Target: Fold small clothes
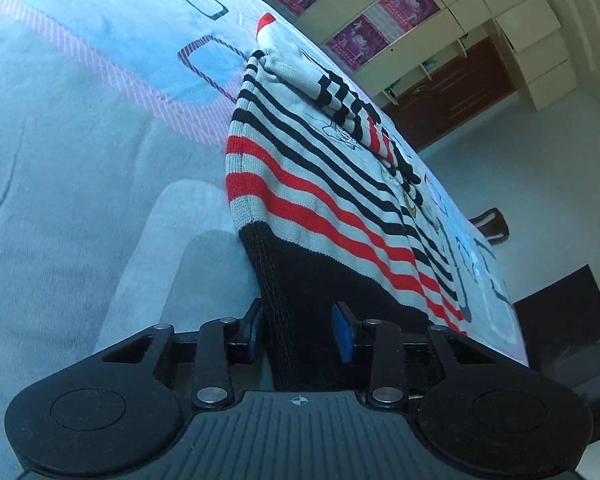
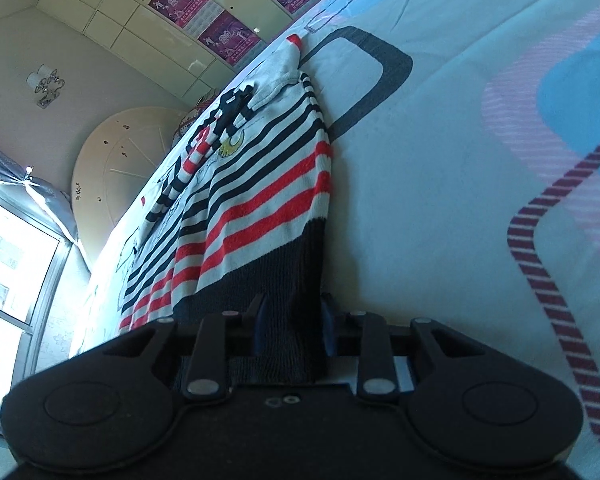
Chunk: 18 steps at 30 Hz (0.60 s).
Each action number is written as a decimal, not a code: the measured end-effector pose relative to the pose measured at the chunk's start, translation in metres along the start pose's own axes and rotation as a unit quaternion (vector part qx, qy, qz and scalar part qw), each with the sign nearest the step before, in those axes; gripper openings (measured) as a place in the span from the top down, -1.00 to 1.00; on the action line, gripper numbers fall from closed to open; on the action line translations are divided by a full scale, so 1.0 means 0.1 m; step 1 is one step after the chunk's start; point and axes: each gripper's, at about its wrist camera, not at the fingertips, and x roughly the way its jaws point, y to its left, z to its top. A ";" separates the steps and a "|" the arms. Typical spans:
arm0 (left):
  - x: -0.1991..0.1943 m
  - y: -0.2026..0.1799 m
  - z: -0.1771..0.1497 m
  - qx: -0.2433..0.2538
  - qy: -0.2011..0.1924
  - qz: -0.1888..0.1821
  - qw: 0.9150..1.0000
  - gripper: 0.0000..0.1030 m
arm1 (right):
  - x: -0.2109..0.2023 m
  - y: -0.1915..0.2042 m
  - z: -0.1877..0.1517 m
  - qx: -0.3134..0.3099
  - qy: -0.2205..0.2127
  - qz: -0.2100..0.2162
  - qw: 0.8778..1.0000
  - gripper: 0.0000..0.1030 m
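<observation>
Bed (image 1: pixel 80 160) covered with pale blue-grey sheet (image 2: pixel 440 160), printed with rounded rectangles in dark, pink-striped and blue. Striped knit sweater (image 1: pixel 320 184) lies spread directly on sheet: black hem band, red and black stripes on light grey, sleeve folded across body.

Cream cupboard wall (image 2: pixel 140 24) w/ purple posters (image 1: pixel 412 4), bright window (image 2: pixel 8 264) at left, pale floor (image 1: pixel 540 160).

Patterned bedsheet (image 1: pixel 80 160) — purple posters (image 2: pixel 224 38) on cabinets (image 1: pixel 516 12)
</observation>
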 end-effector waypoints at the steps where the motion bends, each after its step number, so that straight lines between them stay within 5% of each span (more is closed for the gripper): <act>1: -0.01 0.02 -0.03 -0.008 0.001 -0.005 1.000 0.30 | -0.01 0.00 -0.02 0.001 0.003 0.005 1.000 0.43; 7: 0.02 0.12 -0.02 -0.035 0.004 -0.031 0.999 0.30 | -0.01 -0.12 -0.03 0.048 -0.005 0.030 0.998 0.52; 14: 0.26 0.03 0.17 -0.007 0.024 -0.043 0.999 0.30 | 0.17 -0.13 0.14 0.062 0.001 0.036 0.997 0.66; 18: 0.26 0.00 0.16 0.020 0.022 -0.014 0.999 0.84 | 0.20 -0.03 0.17 0.027 0.010 0.008 1.000 0.86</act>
